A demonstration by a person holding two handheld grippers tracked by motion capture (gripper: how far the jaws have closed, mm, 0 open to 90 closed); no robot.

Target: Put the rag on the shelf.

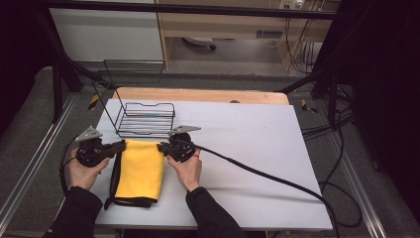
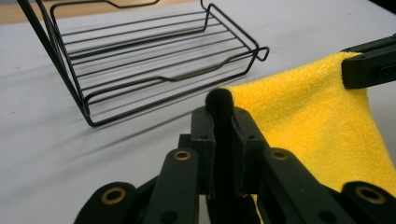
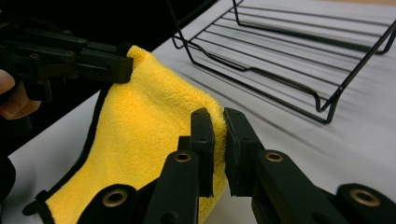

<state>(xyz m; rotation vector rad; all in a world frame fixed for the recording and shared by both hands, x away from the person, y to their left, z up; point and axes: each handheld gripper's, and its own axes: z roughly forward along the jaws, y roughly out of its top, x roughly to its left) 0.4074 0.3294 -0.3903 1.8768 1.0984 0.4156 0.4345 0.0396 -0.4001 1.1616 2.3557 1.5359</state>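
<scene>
Over on the left, left hand (image 1: 84, 171) wrapped round the left gripper (image 1: 120, 146), jaws clamped tight on the black-trimmed near-left corner of the yellow cloth (image 1: 141, 168); seen plainly in the left gripper view, dark hem (image 2: 219, 100) squeezed between the two pads and poking up above them. Just beyond that, black wire basket (image 1: 144, 119) sitting on the white table (image 1: 257, 148), a little behind the cloth, tall wire back leaning off to the left, shallow tray empty of the cloth. Moving to the middle: cloth stretched between both claws, far edge lifted off the tabletop and pulled fairly taut, rest draped down toward the person, lower end folded and lying on the table near its front edge, black border showing down the left side. Then on the right, right gripper (image 1: 161, 147) pinched shut on the cloth's other top corner, yellow pile bunched in the narrow slot between the pads in the right gripper view, right hand (image 1: 187, 171) cupped beneath. Grey three-cornered plates riding on top of both tools. Farther right, thick black cable (image 1: 267, 176) trailing away from the right gripper across the bare table and off its right-hand edge.
</scene>
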